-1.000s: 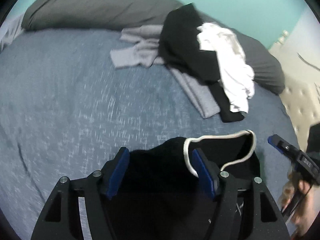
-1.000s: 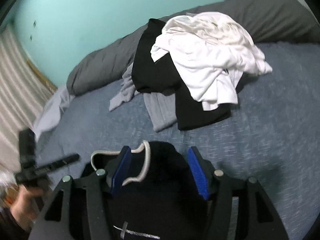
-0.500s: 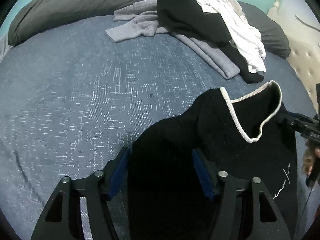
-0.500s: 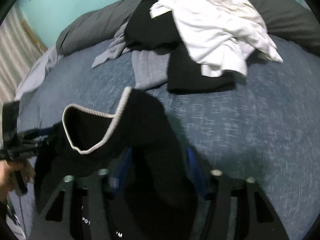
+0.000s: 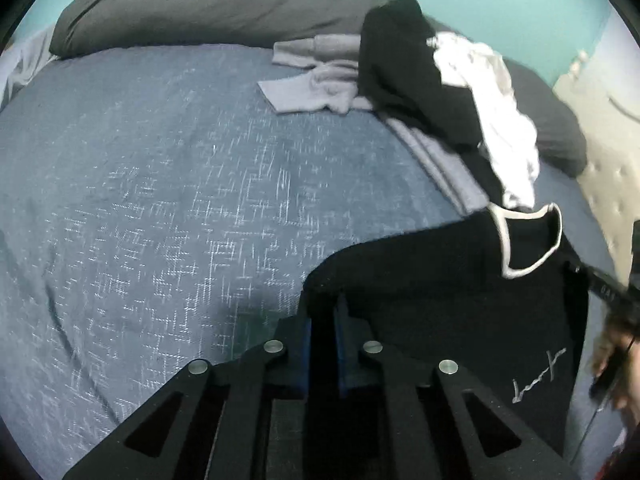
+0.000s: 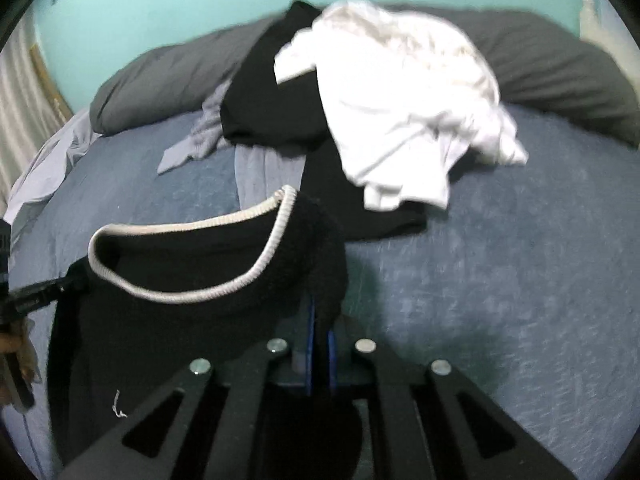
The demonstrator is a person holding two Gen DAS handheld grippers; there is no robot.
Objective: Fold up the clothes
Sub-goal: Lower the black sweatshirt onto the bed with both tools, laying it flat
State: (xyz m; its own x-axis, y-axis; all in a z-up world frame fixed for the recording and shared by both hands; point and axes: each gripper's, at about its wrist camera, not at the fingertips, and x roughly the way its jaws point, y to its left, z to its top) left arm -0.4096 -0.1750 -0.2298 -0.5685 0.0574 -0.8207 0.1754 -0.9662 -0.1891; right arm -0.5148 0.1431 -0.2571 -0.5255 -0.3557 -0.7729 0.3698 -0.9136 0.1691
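My left claw [image 5: 321, 320] is pinched tight on the black sweater [image 5: 440, 280], blue pads w/ only cloth between them, gripping one shoulder edge. My right claw [image 6: 320, 340] is likewise clamped down on the sweater's [image 6: 200, 320] other shoulder, pads nearly touching thru the fabric. Sweater hangs stretched between both claws over the bed [image 5: 160, 200], its white-trimmed collar [image 6: 192, 264] gaping open approx midway between them. Small white script logo [image 5: 538, 376] shows on the sweater chest, below the collar on the left-cam side.

Rel. to the sweater: pile of unfolded clothes sits just beyond the collar, toward the head of the bed. White shirt [image 6: 400, 120] on top, black garment [image 6: 272, 100] under it, grey garment [image 5: 316, 88] spread out to the pile's far side. Dark grey pillows [image 5: 200, 4] lie behind the pile against the teal wall [image 6: 160, 4]. Bedspread is blue-grey w/ white flecks. Both views are a bit motion-blurred.
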